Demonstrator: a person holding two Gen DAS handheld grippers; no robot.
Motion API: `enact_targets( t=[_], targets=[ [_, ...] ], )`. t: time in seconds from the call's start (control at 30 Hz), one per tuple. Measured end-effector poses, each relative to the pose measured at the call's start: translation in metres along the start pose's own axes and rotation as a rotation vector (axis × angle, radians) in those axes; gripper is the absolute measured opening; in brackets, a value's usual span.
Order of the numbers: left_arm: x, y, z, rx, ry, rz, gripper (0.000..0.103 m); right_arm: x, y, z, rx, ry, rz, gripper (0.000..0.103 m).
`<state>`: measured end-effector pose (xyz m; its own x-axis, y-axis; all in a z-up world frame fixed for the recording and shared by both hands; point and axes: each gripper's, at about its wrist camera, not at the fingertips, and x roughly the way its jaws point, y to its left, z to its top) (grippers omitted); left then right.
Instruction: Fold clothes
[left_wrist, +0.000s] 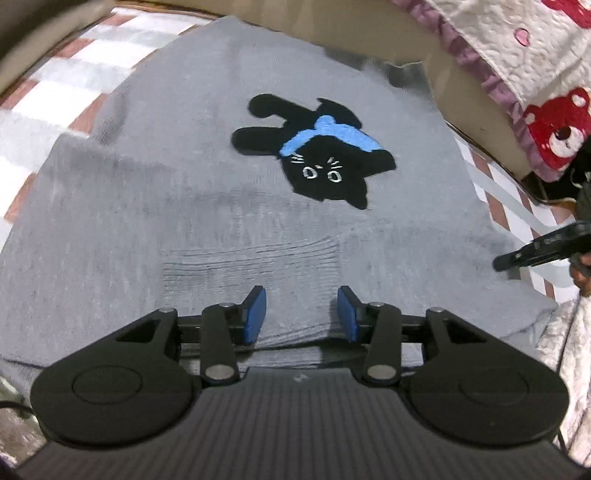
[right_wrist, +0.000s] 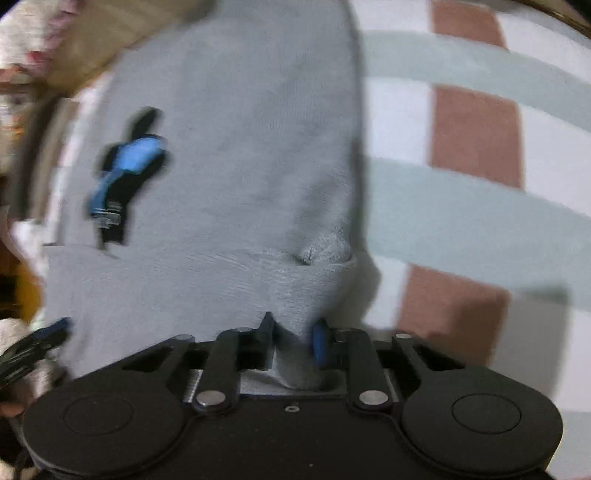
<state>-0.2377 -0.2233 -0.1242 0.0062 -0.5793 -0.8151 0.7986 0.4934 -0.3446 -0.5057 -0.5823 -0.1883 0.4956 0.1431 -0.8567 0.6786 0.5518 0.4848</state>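
A grey knit garment (left_wrist: 166, 221) lies spread on a checked bed cover, with a black cat patch wearing a blue scarf (left_wrist: 325, 158) on its front. My left gripper (left_wrist: 301, 314) hovers over the garment's near edge, its blue pads (left_wrist: 255, 314) apart and nothing pinched between them. In the right wrist view the same garment (right_wrist: 240, 166) and its blurred cat patch (right_wrist: 125, 173) appear. My right gripper (right_wrist: 293, 339) has a bunched corner of the grey cloth pressed between its pads at the garment's near right side. That gripper's black finger (left_wrist: 532, 251) shows at the right edge of the left wrist view.
The checked cover (right_wrist: 461, 184) in white, pale green and brown stretches to the right of the garment. A white quilt with red bears and a purple frill (left_wrist: 554, 129) lies at the far right. A beige padded edge (left_wrist: 461, 74) runs behind the garment.
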Motion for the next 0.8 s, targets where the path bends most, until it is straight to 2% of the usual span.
enact_targets(
  t=[0.07, 0.1, 0.13, 0.2, 0.23, 0.3, 0.33, 0.37, 0.47, 0.57, 0.73, 0.8],
  targets=[
    [0.003, 0.0, 0.0, -0.002, 0.012, 0.001, 0.042, -0.022, 0.002, 0.002, 0.006, -0.102, 0.055, 0.015],
    [0.006, -0.001, -0.001, 0.001, 0.024, -0.002, 0.042, -0.028, 0.002, 0.003, 0.003, -0.128, 0.029, 0.014],
    [0.009, -0.002, -0.001, 0.007, 0.037, -0.005, 0.042, -0.032, 0.001, 0.004, -0.007, -0.139, -0.026, 0.014],
    [0.014, -0.008, -0.002, 0.036, 0.057, -0.004, 0.042, -0.022, -0.007, 0.006, 0.024, -0.084, -0.09, 0.015],
    [0.014, -0.01, -0.003, 0.052, 0.059, 0.001, 0.042, -0.015, -0.011, 0.007, 0.046, -0.04, -0.095, 0.023],
    [0.012, -0.011, -0.004, 0.067, 0.056, 0.003, 0.042, -0.016, -0.019, 0.001, 0.072, -0.005, -0.061, 0.037],
    [0.011, -0.009, -0.004, 0.056, 0.057, -0.003, 0.042, -0.018, -0.023, -0.002, 0.083, 0.007, -0.039, 0.053],
    [0.01, -0.007, -0.004, 0.041, 0.058, -0.009, 0.042, -0.02, -0.027, -0.005, 0.094, 0.019, -0.017, 0.059],
    [0.009, 0.002, -0.002, -0.011, 0.062, -0.034, 0.042, -0.027, -0.041, -0.017, 0.135, 0.045, 0.062, 0.059],
    [0.013, 0.002, -0.001, -0.014, 0.069, -0.035, 0.042, -0.034, -0.052, -0.038, 0.169, 0.047, 0.167, 0.059],
    [0.015, 0.0, 0.001, -0.014, 0.074, -0.031, 0.042, -0.019, -0.058, -0.053, 0.204, 0.084, 0.23, 0.06],
    [0.016, 0.003, 0.002, -0.03, 0.077, -0.032, 0.042, -0.013, -0.054, -0.05, 0.221, 0.116, 0.276, 0.025]
  ],
)
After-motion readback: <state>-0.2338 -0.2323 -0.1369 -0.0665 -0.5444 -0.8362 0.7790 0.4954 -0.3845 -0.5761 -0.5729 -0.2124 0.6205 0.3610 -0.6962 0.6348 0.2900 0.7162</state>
